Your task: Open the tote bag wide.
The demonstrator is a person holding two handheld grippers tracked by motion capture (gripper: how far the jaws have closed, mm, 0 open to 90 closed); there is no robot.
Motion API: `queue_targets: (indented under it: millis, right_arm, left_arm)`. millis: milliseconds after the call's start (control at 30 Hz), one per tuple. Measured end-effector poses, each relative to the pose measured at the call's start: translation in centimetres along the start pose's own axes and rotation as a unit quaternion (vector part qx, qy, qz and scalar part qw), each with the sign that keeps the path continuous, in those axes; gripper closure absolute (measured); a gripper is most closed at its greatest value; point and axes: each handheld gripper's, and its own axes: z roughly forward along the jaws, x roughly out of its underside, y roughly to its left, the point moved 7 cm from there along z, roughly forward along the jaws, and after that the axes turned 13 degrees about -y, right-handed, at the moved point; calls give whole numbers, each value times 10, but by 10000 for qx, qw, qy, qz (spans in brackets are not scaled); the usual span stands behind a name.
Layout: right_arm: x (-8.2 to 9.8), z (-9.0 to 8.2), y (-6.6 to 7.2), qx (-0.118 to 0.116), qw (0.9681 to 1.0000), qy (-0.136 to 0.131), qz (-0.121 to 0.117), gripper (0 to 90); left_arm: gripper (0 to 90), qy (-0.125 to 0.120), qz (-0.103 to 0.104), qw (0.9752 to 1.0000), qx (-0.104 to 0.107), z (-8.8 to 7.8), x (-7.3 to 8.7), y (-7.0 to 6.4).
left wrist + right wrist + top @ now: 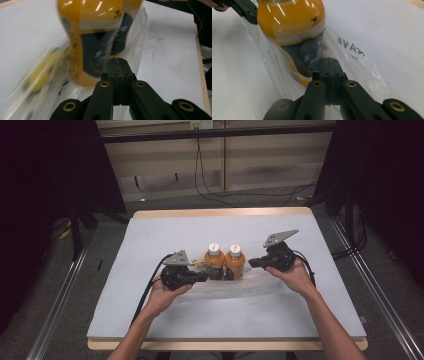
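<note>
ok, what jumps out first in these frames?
Two orange bottles stand side by side mid-table on the white cloth, inside a clear plastic bag. A hand-held claw flanks them on each side: the left claw and the right claw, both with jaws shut, apparently pinching the bag's edges.
</note>
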Motion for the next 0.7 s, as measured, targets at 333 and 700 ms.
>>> queue_targets:
  millis: [333, 700]
  right_arm:
    - [-13, 27, -5, -25, 9999, 126, -103, 900]
    - [0, 55, -13, -224, 9991, 353, 85, 900]
  left_arm:
    - [900, 37, 132, 9999, 34, 35, -2, -11]
    - [900, 383, 286, 9988, -65, 58, 13, -15]
